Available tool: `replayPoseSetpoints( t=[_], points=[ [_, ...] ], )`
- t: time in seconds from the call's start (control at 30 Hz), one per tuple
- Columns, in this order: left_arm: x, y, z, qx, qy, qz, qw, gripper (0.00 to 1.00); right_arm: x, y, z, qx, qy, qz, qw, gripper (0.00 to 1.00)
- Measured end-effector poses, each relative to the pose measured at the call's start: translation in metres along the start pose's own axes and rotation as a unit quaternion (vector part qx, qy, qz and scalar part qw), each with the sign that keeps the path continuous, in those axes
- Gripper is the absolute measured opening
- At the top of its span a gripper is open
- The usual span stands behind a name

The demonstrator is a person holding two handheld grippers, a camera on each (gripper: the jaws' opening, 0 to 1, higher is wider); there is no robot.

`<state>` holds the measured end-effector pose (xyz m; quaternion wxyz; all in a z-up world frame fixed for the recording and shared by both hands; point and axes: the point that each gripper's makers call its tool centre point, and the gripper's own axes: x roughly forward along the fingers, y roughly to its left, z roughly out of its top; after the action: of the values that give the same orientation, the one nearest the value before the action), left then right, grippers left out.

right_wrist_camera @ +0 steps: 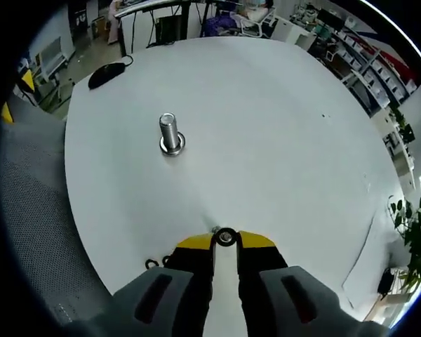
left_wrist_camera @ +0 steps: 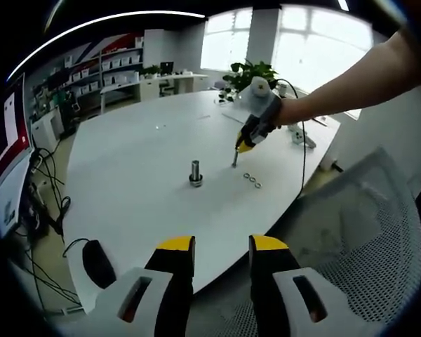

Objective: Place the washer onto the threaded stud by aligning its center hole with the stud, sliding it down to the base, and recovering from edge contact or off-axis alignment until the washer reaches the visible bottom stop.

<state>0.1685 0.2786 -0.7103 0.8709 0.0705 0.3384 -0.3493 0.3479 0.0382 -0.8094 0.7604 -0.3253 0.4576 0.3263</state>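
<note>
Where the white counter (left_wrist_camera: pixel 126 161) spreads out in the left gripper view, the threaded stud (left_wrist_camera: pixel 195 171) stands upright near its middle, with what looks like a washer or flange around its base. The left tool (left_wrist_camera: pixel 222 247) hangs back at the near edge of the counter, its two yellow-tipped jaws parted with nothing between them. Across from it, the right tool (left_wrist_camera: pixel 236 157) reaches in from the right on a bare forearm (left_wrist_camera: pixel 351 81), pointing steeply down with its tips just above or on the counter surface, to the right of the stud and apart from it. Just beside those tips lie a few spare washers (left_wrist_camera: pixel 252 180) flat on the counter.

In the right gripper view, the right tool (right_wrist_camera: pixel 226 239) has its jaws drawn in on a washer (right_wrist_camera: pixel 226 237), which sits pinched between the yellow tips with its centre hole facing the camera. The threaded stud (right_wrist_camera: pixel 170 133) rises well ahead of the held washer and off to the left, so the washer is not over it. Two spare washers (right_wrist_camera: pixel 157 263) peek out at the left of the tool's jaws. A black computer mouse (right_wrist_camera: pixel 107 74) rests near the far edge of the counter (right_wrist_camera: pixel 281 140), and a grey mesh chair back (right_wrist_camera: pixel 28 232) lies along the left of that view.
</note>
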Motion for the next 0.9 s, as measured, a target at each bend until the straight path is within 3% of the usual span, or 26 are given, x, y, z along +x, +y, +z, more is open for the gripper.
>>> replayPoseSetpoints(
  t=[0.47, 0.9],
  points=[
    [0.0, 0.002, -0.001, -0.001, 0.004, 0.004, 1.0, 0.29, 0.02, 0.003, -0.004, 0.004, 0.013, 0.016, 0.9998, 0.14],
    [0.0, 0.004, -0.003, -0.005, 0.007, 0.009, 0.9999, 0.29, 0.038, 0.014, -0.02, 0.027, 0.039, 0.035, 0.9982, 0.14]
  ],
)
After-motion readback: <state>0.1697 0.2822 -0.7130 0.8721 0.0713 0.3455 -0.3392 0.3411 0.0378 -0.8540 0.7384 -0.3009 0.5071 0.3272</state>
